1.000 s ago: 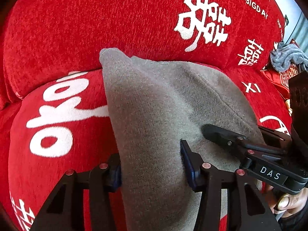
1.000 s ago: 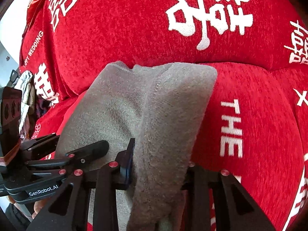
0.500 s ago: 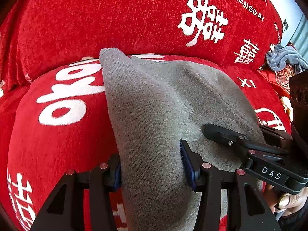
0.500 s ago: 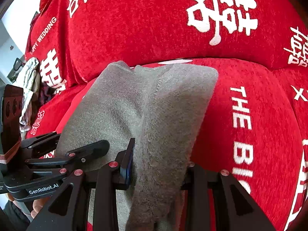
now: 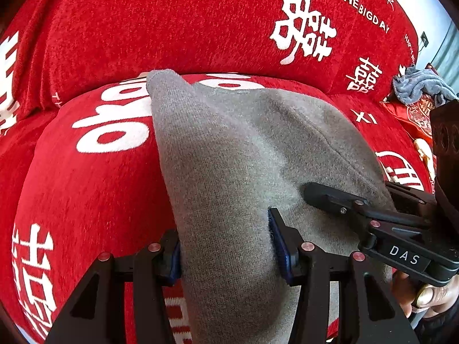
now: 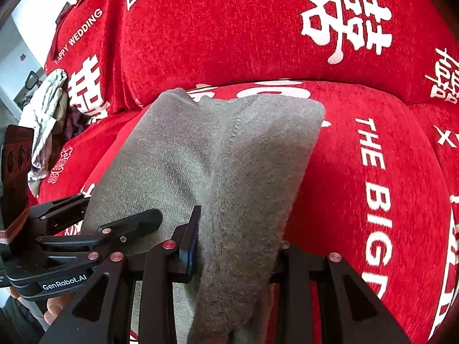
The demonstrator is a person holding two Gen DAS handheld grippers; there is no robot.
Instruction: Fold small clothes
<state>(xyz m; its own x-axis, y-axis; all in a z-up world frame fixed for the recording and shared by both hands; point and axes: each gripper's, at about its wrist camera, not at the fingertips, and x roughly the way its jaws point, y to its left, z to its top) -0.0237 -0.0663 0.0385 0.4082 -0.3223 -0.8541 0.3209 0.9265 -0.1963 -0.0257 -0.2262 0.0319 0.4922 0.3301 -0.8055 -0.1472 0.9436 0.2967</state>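
Grey garment (image 5: 229, 172), one; two tongs

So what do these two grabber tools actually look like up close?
Both are black, angular, clamp-like tools with small reddish rivets at the joints and blue pads lining the jaws. The left gripper carries white "GenRobot.AI" lettering on its side; the right gripper reads "DAS". Each has a dark boxy block mounted behind it. No cables show. A dark sleeve edges the hand holding the right one.

"THE BIG DAY", "HAPPY WEDDING" on red sofa cover (image 6: 229, 28), "DAS", "GenRobot.AI" on grippers
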